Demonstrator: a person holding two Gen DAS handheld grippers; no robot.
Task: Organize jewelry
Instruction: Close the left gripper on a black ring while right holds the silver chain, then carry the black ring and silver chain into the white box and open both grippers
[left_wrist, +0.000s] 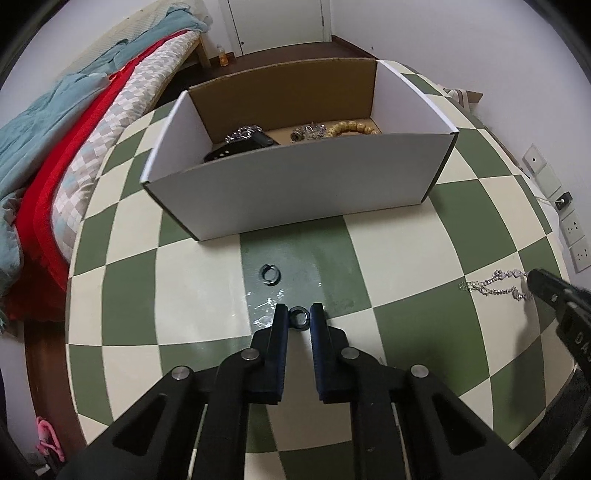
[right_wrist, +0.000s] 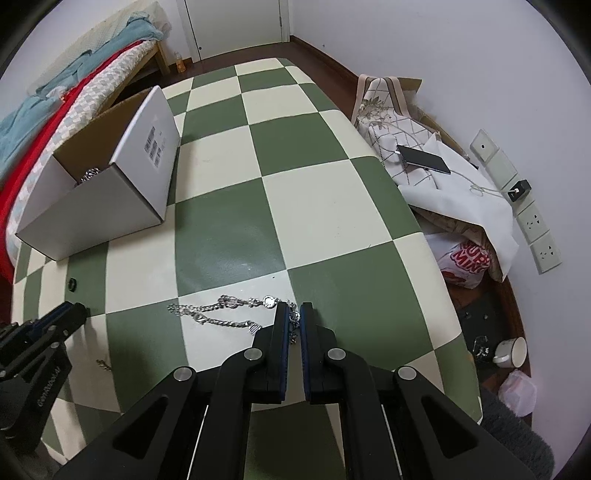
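Note:
An open white cardboard box (left_wrist: 295, 192) stands on the green-and-cream checkered table (left_wrist: 406, 325); it also shows in the right wrist view (right_wrist: 110, 192). Inside lie a black watch (left_wrist: 240, 146), silver chains (left_wrist: 308, 132) and a tan bead bracelet (left_wrist: 351, 129). My left gripper (left_wrist: 299, 317) is shut on a small dark ring (left_wrist: 299, 316) at the table surface. A second dark ring (left_wrist: 270, 274) lies just beyond it. My right gripper (right_wrist: 294, 317) is shut on a silver chain bracelet (right_wrist: 221, 312), whose free end trails left on the table. The bracelet shows in the left wrist view (left_wrist: 491, 286).
A bed with red and teal bedding (left_wrist: 55, 166) runs along the table's left side. Right of the table are a pile of cloth with a phone (right_wrist: 424, 158), bags, a mug (right_wrist: 511, 350) on the floor and wall sockets (right_wrist: 532, 221). A small chain piece (right_wrist: 103, 364) lies near the left gripper.

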